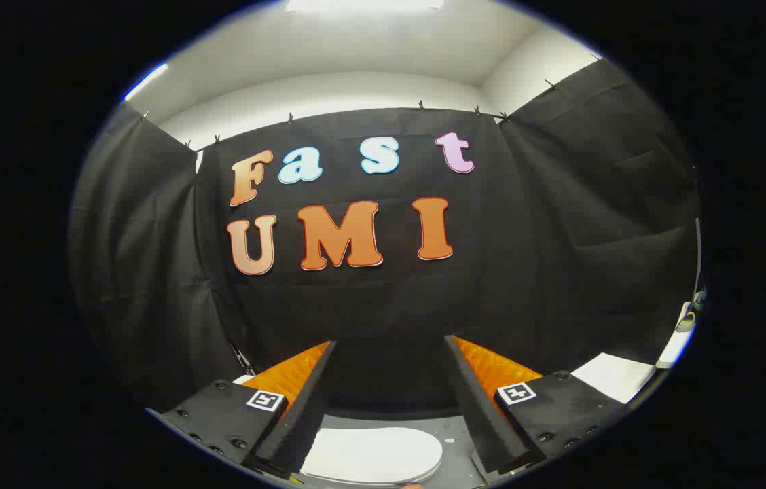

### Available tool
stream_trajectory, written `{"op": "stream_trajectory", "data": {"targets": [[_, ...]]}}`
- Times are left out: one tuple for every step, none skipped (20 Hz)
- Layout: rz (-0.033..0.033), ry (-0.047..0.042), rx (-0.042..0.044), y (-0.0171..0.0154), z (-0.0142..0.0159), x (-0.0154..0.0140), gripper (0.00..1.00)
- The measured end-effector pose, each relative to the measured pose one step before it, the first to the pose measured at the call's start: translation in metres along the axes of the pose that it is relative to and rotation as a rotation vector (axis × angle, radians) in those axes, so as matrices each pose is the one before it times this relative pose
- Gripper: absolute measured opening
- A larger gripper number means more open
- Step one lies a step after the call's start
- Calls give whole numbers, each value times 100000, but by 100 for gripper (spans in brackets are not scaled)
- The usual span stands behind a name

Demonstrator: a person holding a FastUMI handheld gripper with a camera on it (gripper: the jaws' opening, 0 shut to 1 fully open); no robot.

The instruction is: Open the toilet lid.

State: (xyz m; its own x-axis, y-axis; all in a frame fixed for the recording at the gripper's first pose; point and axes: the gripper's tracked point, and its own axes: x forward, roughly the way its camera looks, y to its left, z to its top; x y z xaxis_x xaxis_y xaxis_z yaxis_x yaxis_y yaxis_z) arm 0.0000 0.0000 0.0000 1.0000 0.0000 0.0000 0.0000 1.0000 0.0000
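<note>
Spread wide and holding nothing, gripper (390, 346) hangs above the closed toilet lid (373, 455).

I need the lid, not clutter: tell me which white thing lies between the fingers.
The oval toilet lid, flat between the open fingers. The white sheet lies off beyond the right finger.

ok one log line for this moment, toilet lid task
tool: open, empty, facing black cloth wall | toilet lid: flat, below between fingers, untouched

Camera rides the tool (390, 401), facing the cloth wall (383, 299) level.
</note>
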Motion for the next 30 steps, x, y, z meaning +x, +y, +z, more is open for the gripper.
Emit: {"op": "stream_trajectory", "data": {"targets": [[-278, -53, 160, -108, 39, -22, 98], [-25, 165, 57, -93, -164, 95, 98], [495, 24, 282, 80, -41, 32, 98], [244, -181, 389, 63, 136, -28, 98], [-155, -54, 115, -93, 3, 57, 98], [-194, 141, -81, -70, -49, -67, 98], [181, 106, -24, 38, -100, 7, 98], [586, -189, 168, 190, 39, -70, 98], [103, 1, 62, 101, -69, -19, 98], [-143, 299, -53, -149, -254, 95, 98], [-91, 480, 49, 8, -255, 27, 98], [383, 307, 368, 127, -176, -103, 98], [506, 39, 502, 131, -101, 7, 98], [56, 35, 269, 63, -36, 105, 98], [-144, 360, -107, 64, -145, 102, 98], [162, 192, -258, -6, -95, 89, 98], [307, -167, -85, 90, -63, 25, 98], [-62, -322, -40, 121, 135, 9, 98], [-340, -3, -155, -7, 13, 86, 98], [-108, 194, 47, 1, -255, 82, 98], [263, 298, 393, 84, -179, -4, 98], [419, 56, 473, 199, -92, 19, 98], [-22, 42, 102, 13, -40, 101, 98], [-456, 49, -220, -167, -34, 131, 98], [-391, 49, -278, -199, -82, -2, 98], [-15, -208, -50, 14, -8, 80, 98], [145, -289, -61, 128, 96, 165, 98], [-60, -191, -328, -36, 0, 107, 98], [-112, 112, -573, -46, -100, 124, 98], [-290, 257, -553, -171, -302, 120, 98]]}}
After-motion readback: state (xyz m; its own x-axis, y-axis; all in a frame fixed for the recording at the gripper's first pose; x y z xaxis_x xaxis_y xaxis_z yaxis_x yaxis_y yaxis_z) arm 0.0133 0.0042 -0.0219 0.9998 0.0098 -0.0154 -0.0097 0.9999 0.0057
